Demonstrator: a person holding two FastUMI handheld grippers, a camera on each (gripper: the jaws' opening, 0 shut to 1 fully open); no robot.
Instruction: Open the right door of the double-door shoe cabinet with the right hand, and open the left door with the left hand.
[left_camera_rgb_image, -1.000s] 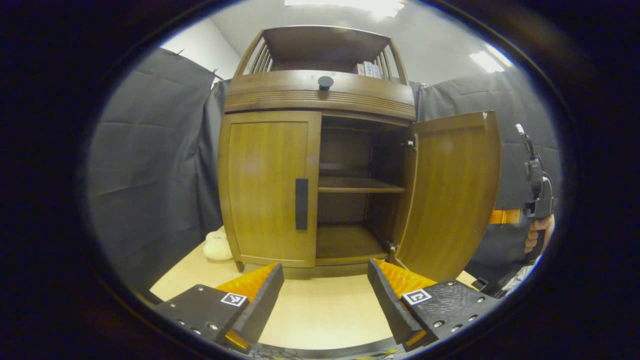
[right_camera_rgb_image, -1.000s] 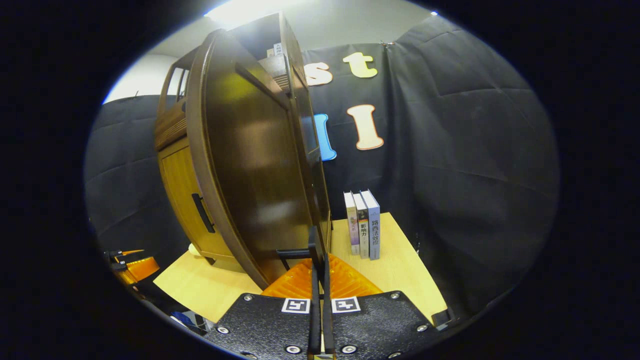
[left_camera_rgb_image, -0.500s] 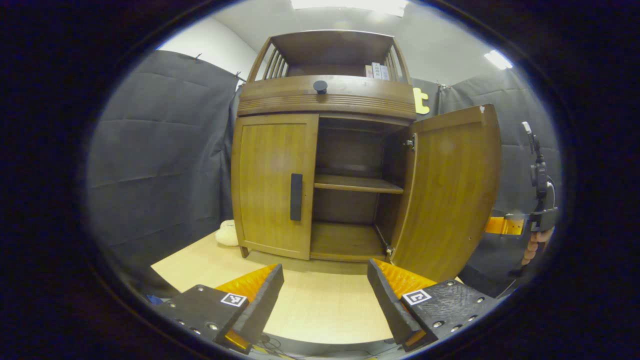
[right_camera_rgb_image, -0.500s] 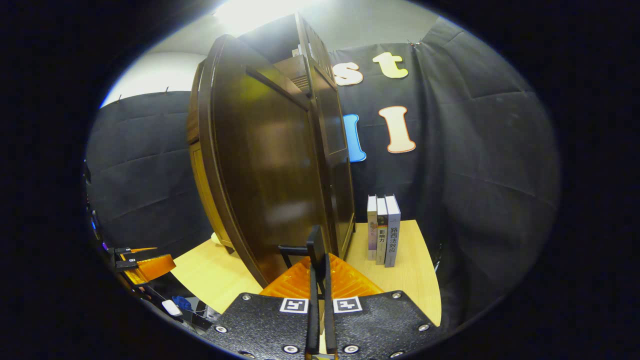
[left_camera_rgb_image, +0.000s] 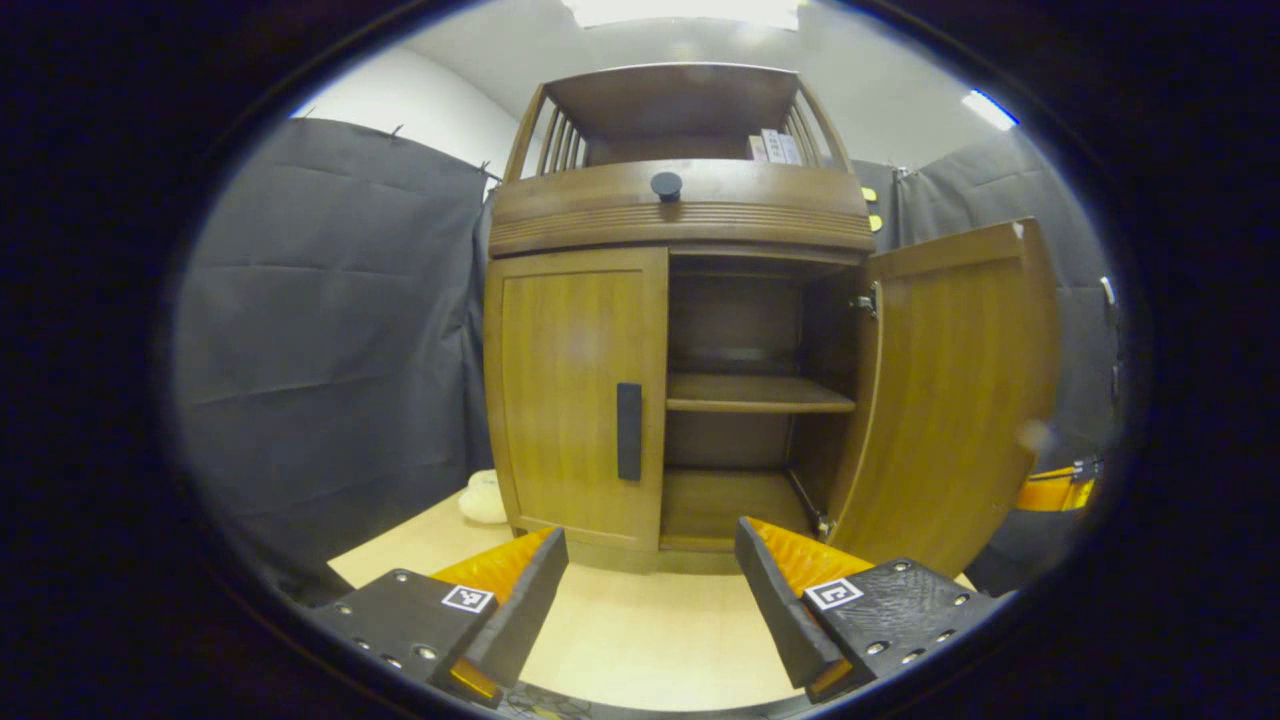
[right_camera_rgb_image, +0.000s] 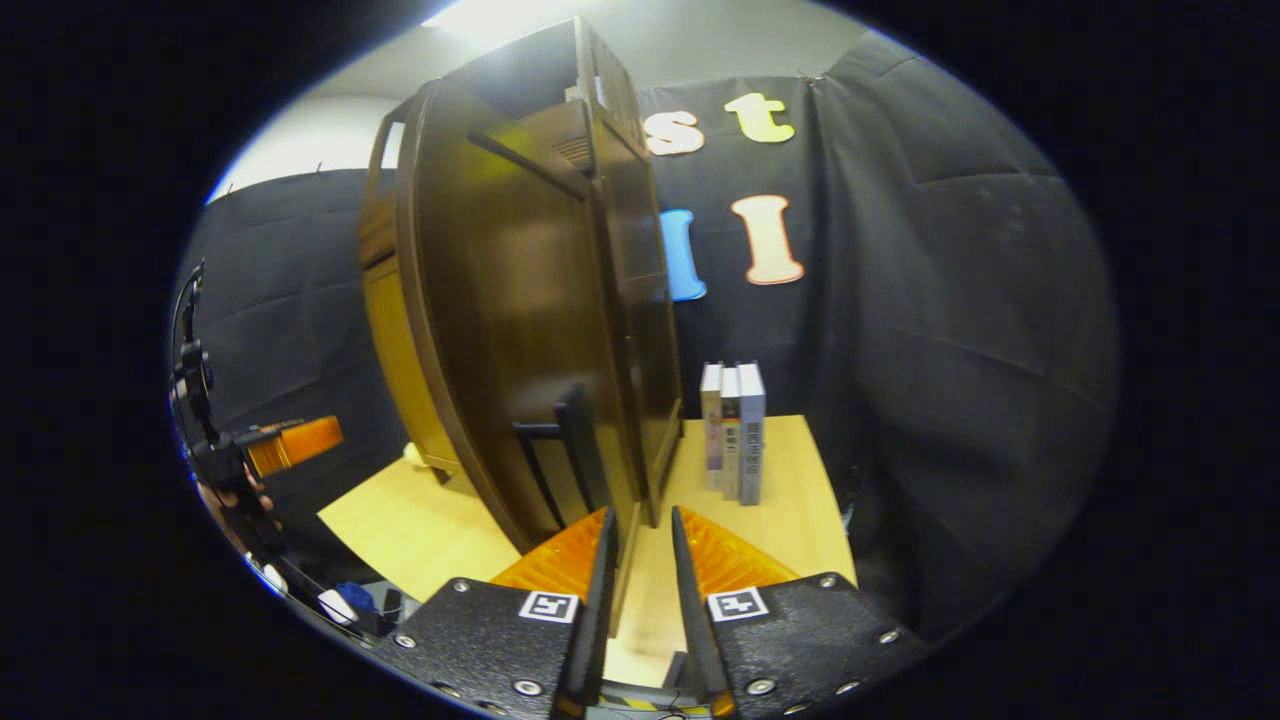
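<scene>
The wooden shoe cabinet (left_camera_rgb_image: 680, 210) stands on a light table. Its left door (left_camera_rgb_image: 575, 390) is closed, with a black vertical handle (left_camera_rgb_image: 629, 431). The right door (left_camera_rgb_image: 960, 400) is swung wide open, showing two bare shelves. My left gripper (left_camera_rgb_image: 650, 545) is open and hangs in front of the cabinet, well short of the left handle. In the right gripper view the open right door (right_camera_rgb_image: 510, 330) stands edge-on, its handle (right_camera_rgb_image: 575, 440) just ahead and left of my right gripper (right_camera_rgb_image: 640, 530). That gripper's fingers are parted by a narrow gap with nothing between them.
Three books (right_camera_rgb_image: 735, 430) stand upright on the table (right_camera_rgb_image: 790, 480) to the right of the cabinet. A pale soft object (left_camera_rgb_image: 485, 497) lies by the cabinet's left foot. The other gripper (right_camera_rgb_image: 285, 445) and the hand holding it show at the far left. Black cloth walls surround the booth.
My right gripper has let go of the right door's handle, parted its fingers and drawn back. The left gripper has shifted a little closer to the cabinet, staying open.
</scene>
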